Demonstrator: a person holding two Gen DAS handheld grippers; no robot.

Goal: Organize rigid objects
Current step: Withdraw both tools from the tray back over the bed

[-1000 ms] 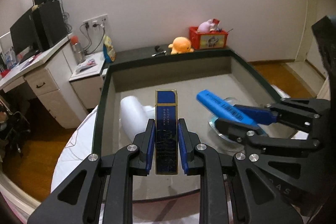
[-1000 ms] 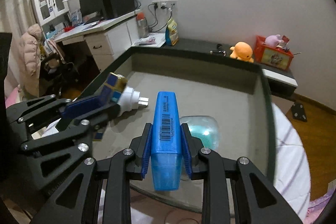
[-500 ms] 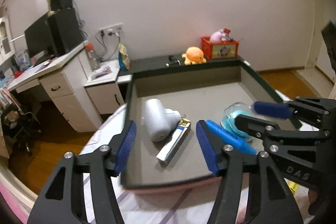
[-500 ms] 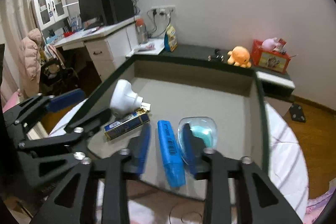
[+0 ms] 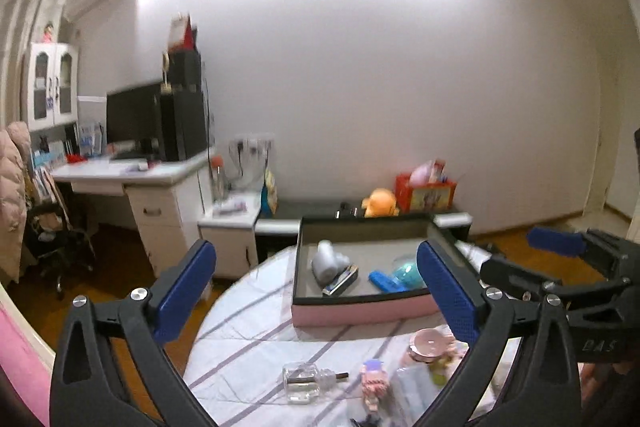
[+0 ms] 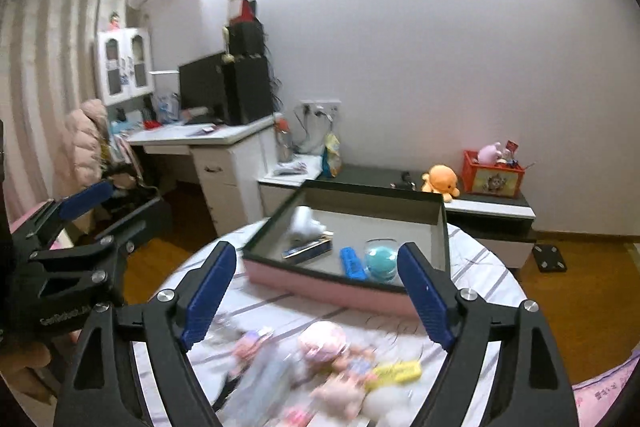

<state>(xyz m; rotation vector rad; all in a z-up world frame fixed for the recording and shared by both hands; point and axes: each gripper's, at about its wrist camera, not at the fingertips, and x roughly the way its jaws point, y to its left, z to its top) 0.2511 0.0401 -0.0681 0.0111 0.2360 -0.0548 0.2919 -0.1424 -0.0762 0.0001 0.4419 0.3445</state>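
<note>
Box point(image 5: 362, 311), pink-sided with a dark rim, standing on the round worktop point(image 5: 248, 331) under a striped cloth; it holds four objects on its grey floor. At the left inside lies a white plug adapter point(image 5: 325, 261), and touching its near side is a dark blue and gold packet point(image 5: 341, 279) lying flat and aslant. To the right of these lies a blue stick point(image 5: 382, 281), just beside a clear dome with a teal ball inside point(image 5: 407, 273) at the box's right end. In the right wrist view the same order holds: adapter point(image 6: 306, 223), packet point(image 6: 308, 249), stick point(image 6: 352, 263), dome point(image 6: 380, 261), within the box point(image 6: 320, 285). The left claw point(image 5: 316, 291) hangs above the worktop on the near side of the box, its blue-padded jaws spread wide with nothing between them. The right claw point(image 6: 312, 289) is likewise spread wide and empty, also on the near side of the box; each claw appears at the edge of the other's view, both well apart from the box's contents. On the cloth nearer the cameras lie further items: a small clear glass bottle point(image 5: 302, 383), a pink round compact point(image 5: 427, 343), and a cluster of small pink dolls point(image 6: 336, 351), blurred in the right wrist view, with a yellow piece point(image 6: 396, 373) beside them.
</note>
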